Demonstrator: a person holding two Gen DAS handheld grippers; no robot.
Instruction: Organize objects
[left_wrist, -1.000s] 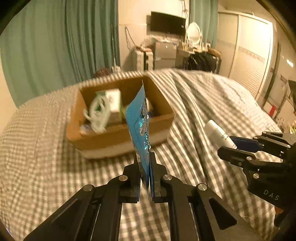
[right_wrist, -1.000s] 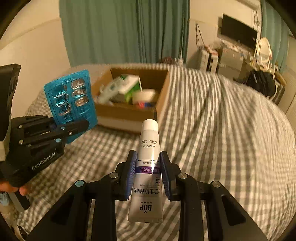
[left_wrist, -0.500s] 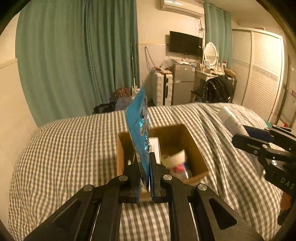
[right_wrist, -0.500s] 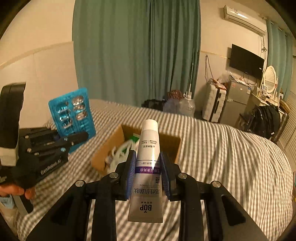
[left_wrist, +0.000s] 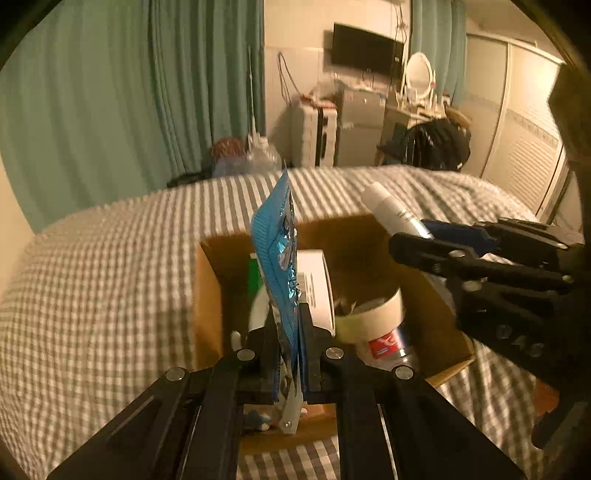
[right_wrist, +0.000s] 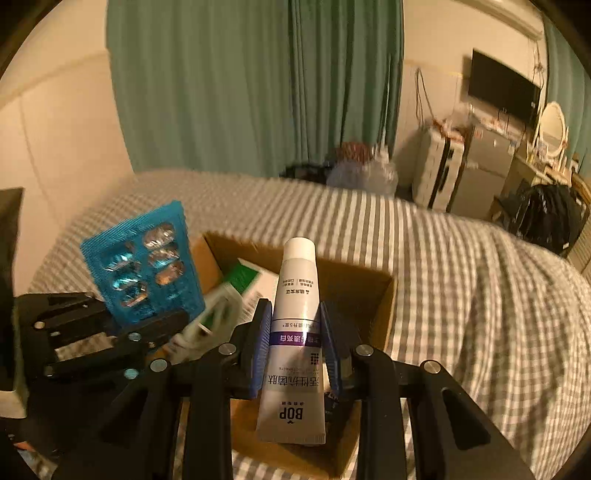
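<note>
A brown cardboard box (left_wrist: 207, 280) (right_wrist: 384, 299) sits on the checked bed, holding a white carton (left_wrist: 314, 280), a tape roll (left_wrist: 373, 314) and a red-labelled can (left_wrist: 384, 343). My left gripper (left_wrist: 288, 325) is shut on a blue blister pack (left_wrist: 275, 243) (right_wrist: 144, 269), held upright on edge over the box. My right gripper (right_wrist: 295, 332) is shut on a white tube (right_wrist: 295, 328) (left_wrist: 395, 214) with a purple band, cap pointing away, over the box's near right part. Both grippers hang side by side above the box.
The grey-and-white checked bedspread (left_wrist: 92, 277) spreads all round the box. Beyond the bed are teal curtains (right_wrist: 258, 85), a white suitcase (right_wrist: 439, 170), a wall television (right_wrist: 502, 92), a black bag (right_wrist: 546, 214) and a white wardrobe (left_wrist: 524, 122).
Both grippers have come closer to the box and now hang over it, still holding their loads. The box fills more of each view.
</note>
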